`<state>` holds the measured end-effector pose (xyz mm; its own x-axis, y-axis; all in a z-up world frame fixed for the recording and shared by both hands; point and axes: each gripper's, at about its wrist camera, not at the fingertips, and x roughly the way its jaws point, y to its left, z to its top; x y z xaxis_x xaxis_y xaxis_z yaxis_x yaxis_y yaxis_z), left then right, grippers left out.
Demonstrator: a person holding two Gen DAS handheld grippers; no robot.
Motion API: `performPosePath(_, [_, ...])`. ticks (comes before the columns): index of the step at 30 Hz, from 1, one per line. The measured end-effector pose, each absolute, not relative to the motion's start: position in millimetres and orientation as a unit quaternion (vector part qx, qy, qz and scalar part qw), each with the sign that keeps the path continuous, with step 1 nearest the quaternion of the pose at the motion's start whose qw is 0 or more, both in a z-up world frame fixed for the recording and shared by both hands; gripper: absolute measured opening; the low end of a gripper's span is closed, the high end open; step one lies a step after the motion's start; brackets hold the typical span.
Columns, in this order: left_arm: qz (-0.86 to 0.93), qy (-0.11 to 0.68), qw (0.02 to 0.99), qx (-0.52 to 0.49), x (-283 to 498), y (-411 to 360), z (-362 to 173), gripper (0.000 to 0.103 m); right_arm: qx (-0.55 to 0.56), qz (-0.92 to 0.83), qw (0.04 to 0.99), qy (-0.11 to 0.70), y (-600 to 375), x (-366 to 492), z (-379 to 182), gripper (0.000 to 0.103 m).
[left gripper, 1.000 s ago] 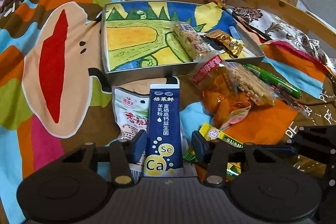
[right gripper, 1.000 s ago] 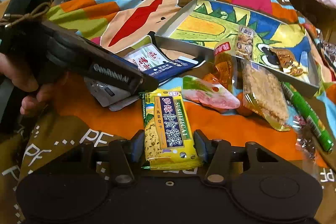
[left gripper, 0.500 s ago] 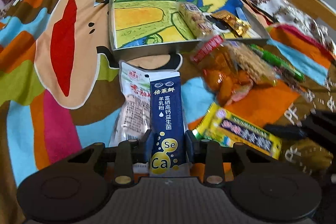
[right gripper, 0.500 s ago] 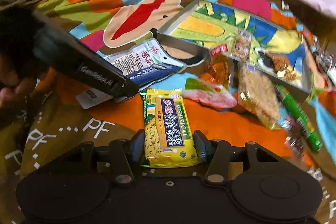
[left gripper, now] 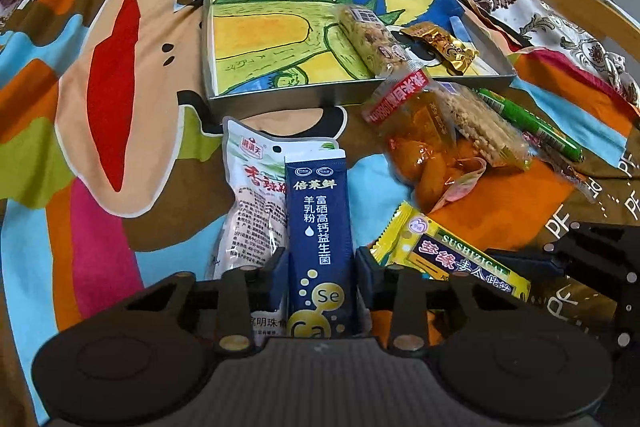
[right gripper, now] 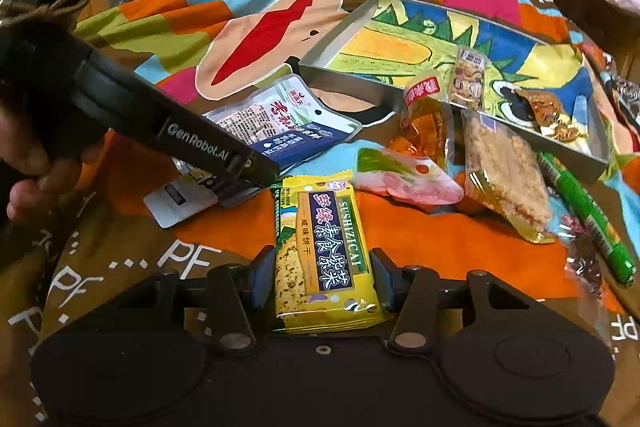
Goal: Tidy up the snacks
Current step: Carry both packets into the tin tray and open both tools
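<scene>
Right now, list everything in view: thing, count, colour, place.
tin: 1, silver with a drawn lining, far centre
bar: 1, clear wrap, in tin
gold candy: 1, in tin
blue sachet: 1, navy, between left jaws
white pouch: 1, under sachet
yellow biscuit pack: 1, between right jaws
orange packet: 1, before tin
rice cracker: 1, tan, beside orange packet
pink pouch: 1, pink and green, mid-blanket
green stick: 1, right
blanket: 1, multicoloured, under all
left gripper: shut on sachet
right gripper: shut on pack
hand: 1, holds left gripper
</scene>
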<state>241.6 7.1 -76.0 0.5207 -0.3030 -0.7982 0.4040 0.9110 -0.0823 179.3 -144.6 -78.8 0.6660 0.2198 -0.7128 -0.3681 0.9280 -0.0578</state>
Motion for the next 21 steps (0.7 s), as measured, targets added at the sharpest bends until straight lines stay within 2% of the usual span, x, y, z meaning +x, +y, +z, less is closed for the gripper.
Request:
performPosePath(8, [-0.186, 0.427, 0.883, 0.055, 230.5, 10.2, -64.9, 0.032, -0.307, 0.145, 0.901, 0.27, -112.5, 143.6, -78.5, 0.052])
performPosePath(17, [-0.166, 0.337, 0.927, 0.022, 213.0, 19.2, -32.7, 0.032, -0.294, 0.105, 0.927, 0.207, -127.3, 150.1, -58.7, 0.052])
performPosePath(21, [-0.137, 0.306, 0.942, -0.016, 231.3, 21.9, -18.8, 0.032, -0.289, 0.094, 0.938, 0.165, -131.1, 170.7, -40.8, 0.052])
